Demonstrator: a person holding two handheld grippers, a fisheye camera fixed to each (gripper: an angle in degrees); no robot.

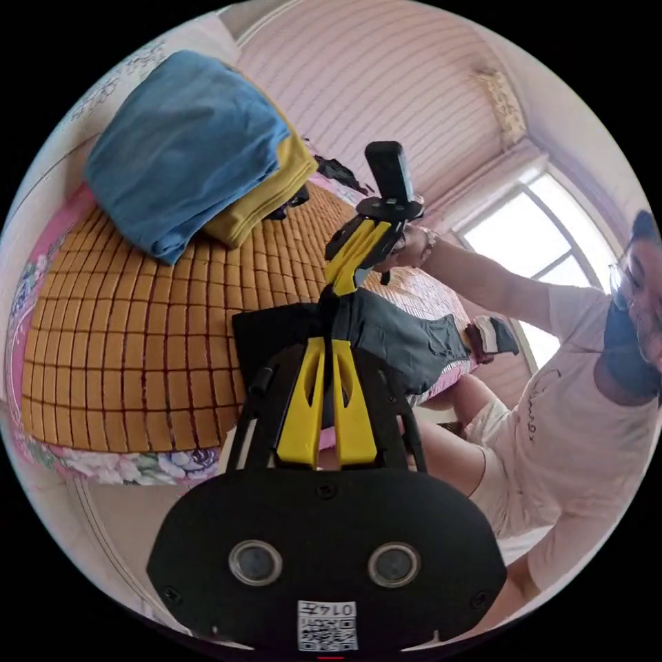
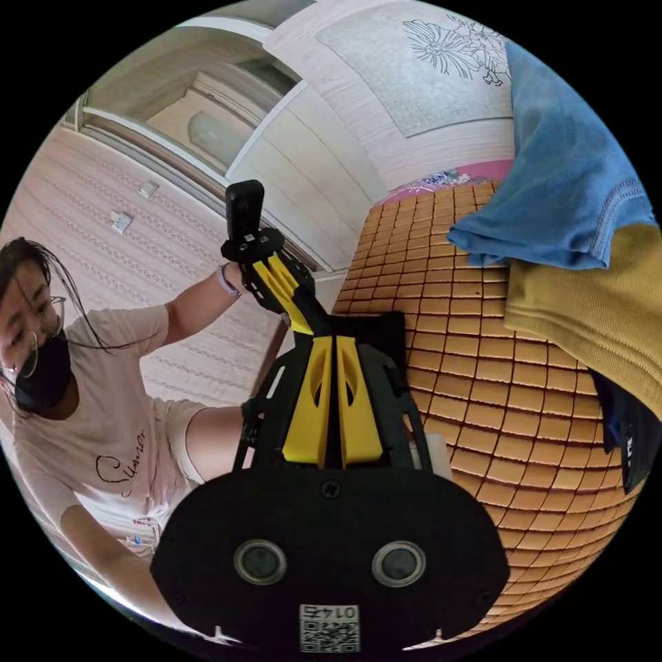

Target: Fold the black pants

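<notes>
The black pants [image 1: 386, 338] lie across a woven bamboo mat [image 1: 138, 345], pinched at one edge by the left gripper [image 1: 329, 303] and the right gripper [image 1: 343, 279], both narrowed onto the cloth. For a clean fold, both pinched points are best carried over level and together, clear of the stacked blue garment [image 1: 183, 148].

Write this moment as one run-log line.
left tool: shut on black pants | right tool: shut on black pants | pants: on bamboo mat | folded pile: apart
</notes>
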